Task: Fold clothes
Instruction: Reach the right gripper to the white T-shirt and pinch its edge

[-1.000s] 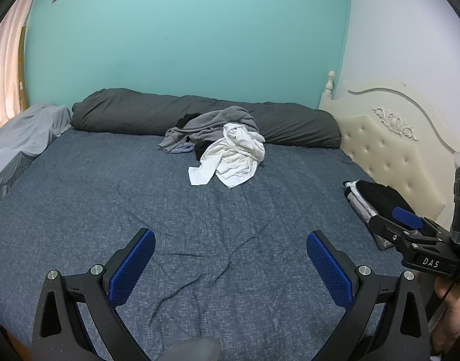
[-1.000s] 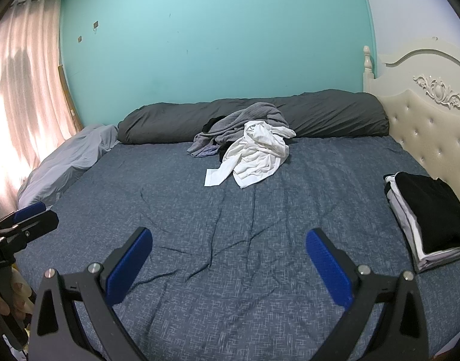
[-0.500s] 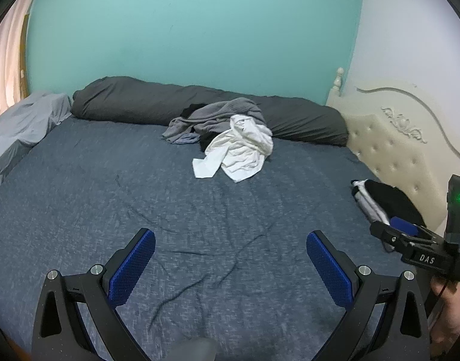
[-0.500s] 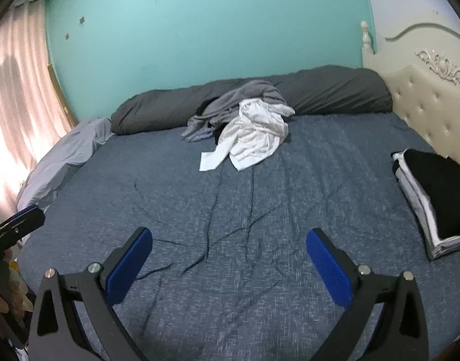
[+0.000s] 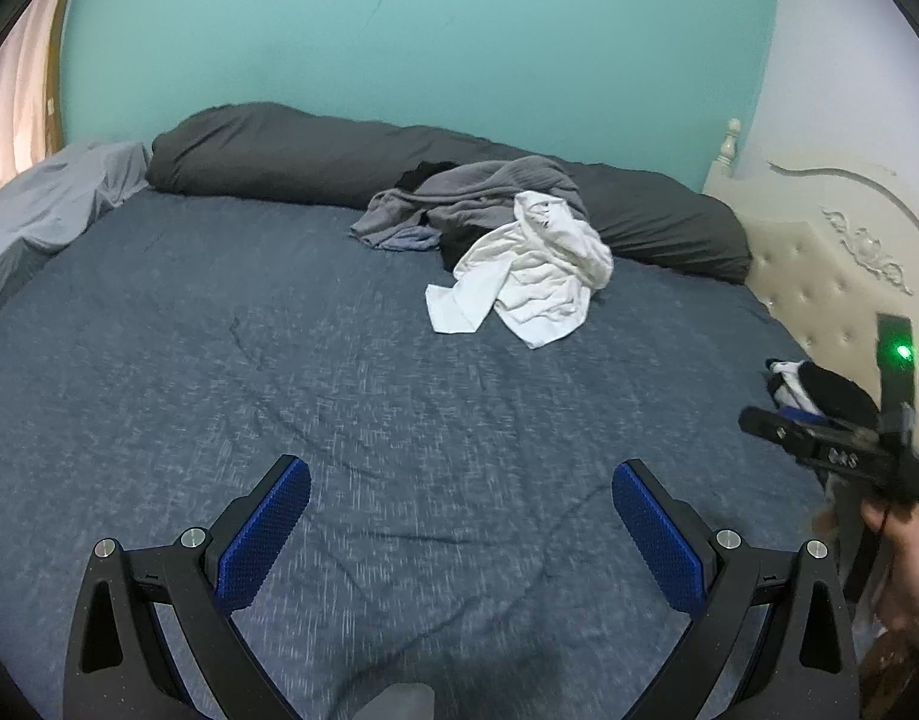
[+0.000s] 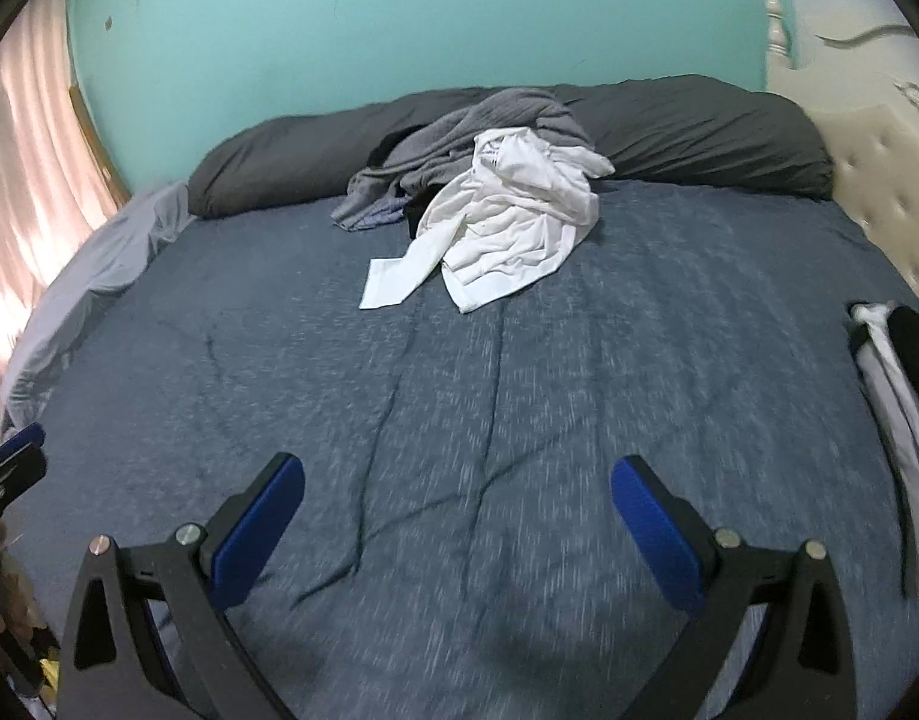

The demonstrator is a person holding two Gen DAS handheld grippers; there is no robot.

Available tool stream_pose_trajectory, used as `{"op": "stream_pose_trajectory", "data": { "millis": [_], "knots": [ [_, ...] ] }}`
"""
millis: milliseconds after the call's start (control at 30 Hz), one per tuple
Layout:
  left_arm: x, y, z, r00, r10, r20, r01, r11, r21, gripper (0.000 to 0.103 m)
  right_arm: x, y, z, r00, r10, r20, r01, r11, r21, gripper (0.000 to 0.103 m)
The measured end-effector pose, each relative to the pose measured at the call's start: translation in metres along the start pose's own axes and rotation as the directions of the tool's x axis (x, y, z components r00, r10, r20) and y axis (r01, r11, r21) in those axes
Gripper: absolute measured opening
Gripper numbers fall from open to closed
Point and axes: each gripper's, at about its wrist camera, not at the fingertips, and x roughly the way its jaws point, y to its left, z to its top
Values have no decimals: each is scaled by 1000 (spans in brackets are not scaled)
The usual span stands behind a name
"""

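A crumpled white shirt [image 5: 531, 276] [image 6: 507, 234] lies on the blue bedspread [image 5: 279, 372] [image 6: 669, 330], spilling off a heap of grey garments [image 5: 483, 192] [image 6: 477, 126] near the far side. My left gripper [image 5: 459, 510] hangs open over bare bedspread, well short of the shirt, nothing between its blue pads. My right gripper [image 6: 456, 507] is open too, also over bare bedspread. In the left wrist view the right gripper [image 5: 837, 450] shows at the right edge, held by a hand.
A folded stack of black and white clothes [image 6: 903, 396] [image 5: 819, 387] sits at the bed's right edge by the cream headboard [image 5: 837, 276]. A long dark grey bolster [image 5: 291, 150] runs along the teal wall. A light grey pillow [image 6: 105, 258] lies at the left.
Both grippers have moved forward over the bed toward the clothes heap, which now looks larger and nearer. Both stay open and empty.
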Motion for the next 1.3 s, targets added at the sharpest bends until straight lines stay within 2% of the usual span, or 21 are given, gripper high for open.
{"op": "stream_pose_trajectory", "data": {
  "millis": [267, 467, 667, 800, 967, 1033, 1133, 1167, 1233, 1300],
  "knots": [
    [66, 30, -8, 1000, 2, -4, -2, 999, -50, 103, 106, -21, 43, 998, 3, -56, -1, 1000, 31, 103],
    [92, 57, -28, 1000, 9, -4, -10, 995, -101, 103, 184, -32, 75, 996, 15, -92, -8, 998, 70, 103],
    [113, 70, -45, 1000, 12, -23, -14, 993, -113, 103, 244, -38, 96, 994, 33, -101, -23, 995, 102, 103],
    [127, 79, -52, 999, -8, -50, 1, 989, -149, 103, 276, -38, 108, 994, 7, -110, 3, 996, 89, 100],
    [138, 88, -56, 998, 2, -60, -13, 985, -174, 103, 316, -40, 118, 987, 18, -158, 1, 993, 118, 85],
    [137, 90, -56, 999, 3, -54, -13, 984, -180, 103, 329, -40, 119, 984, 18, -174, 4, 992, 124, 73],
    [138, 93, -57, 999, 2, -49, -12, 982, -188, 103, 340, -37, 121, 985, 19, -170, 0, 993, 115, 62],
    [138, 94, -57, 999, 0, -50, -10, 981, -192, 103, 343, -36, 121, 985, 13, -172, 6, 994, 106, 54],
    [138, 96, -58, 999, -6, -54, -5, 980, -197, 103, 344, -34, 123, 986, -23, -164, 37, 996, 80, 22],
    [138, 95, -59, 999, -5, -54, -6, 982, -188, 103, 338, -33, 125, 991, -36, -131, 46, 996, 73, 8]
  ]
}}
